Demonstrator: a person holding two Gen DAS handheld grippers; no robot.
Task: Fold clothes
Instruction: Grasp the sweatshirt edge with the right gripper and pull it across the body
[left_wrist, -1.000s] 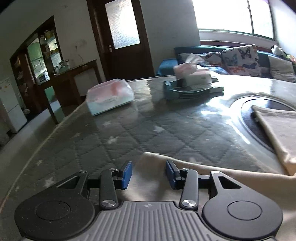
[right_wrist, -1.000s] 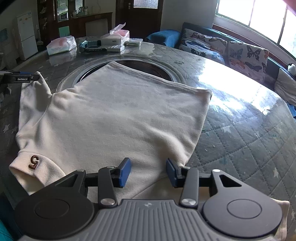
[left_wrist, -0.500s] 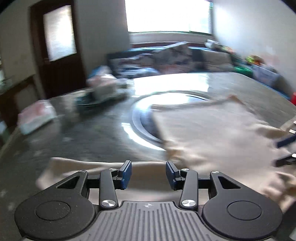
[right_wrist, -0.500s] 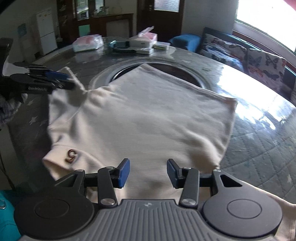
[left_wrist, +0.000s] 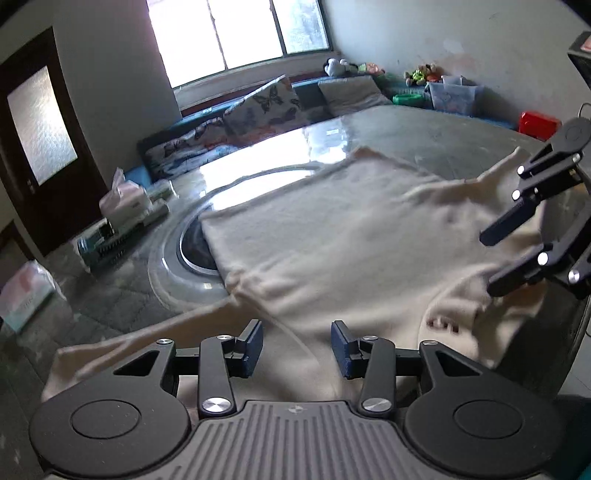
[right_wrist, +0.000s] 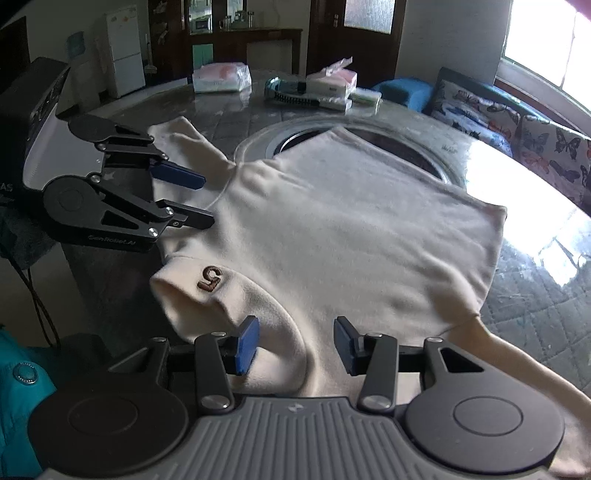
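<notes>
Sweater (right_wrist: 351, 236) first: it lies flat and face down or face up, I cannot tell which, spread across the quilted surface (right_wrist: 535, 321) and partly over the round inset ring (right_wrist: 369, 129) in the middle, with the collar end hanging a little past the near edge and showing a small brown mark (right_wrist: 209, 277). My left gripper (left_wrist: 297, 345) sits low over the shoulder on its side, fingers apart with nothing between them, cloth passing under the gap. My right gripper (right_wrist: 295, 345) is the same at the other shoulder, fingers spread and empty, the sleeve (right_wrist: 517, 362) running off beneath its right side. In each wrist view I can see the other gripper across the collar, also spread. I judge the step in hand to be taking hold of both shoulders so the garment can be lifted or folded lengthwise. To do it well I want each pair of fingers pushed far enough forward that the pads close on both layers of fabric, not only the top one, and I want the two grips level with each other so the fold line runs straight. The knit looks soft and thick, so it should bunch easily; I would close slowly and keep low. The tissue packs (right_wrist: 221, 76) and the comb-like item (right_wrist: 295, 96) at the far side are well apart from the cloth and should not interfere.
</notes>
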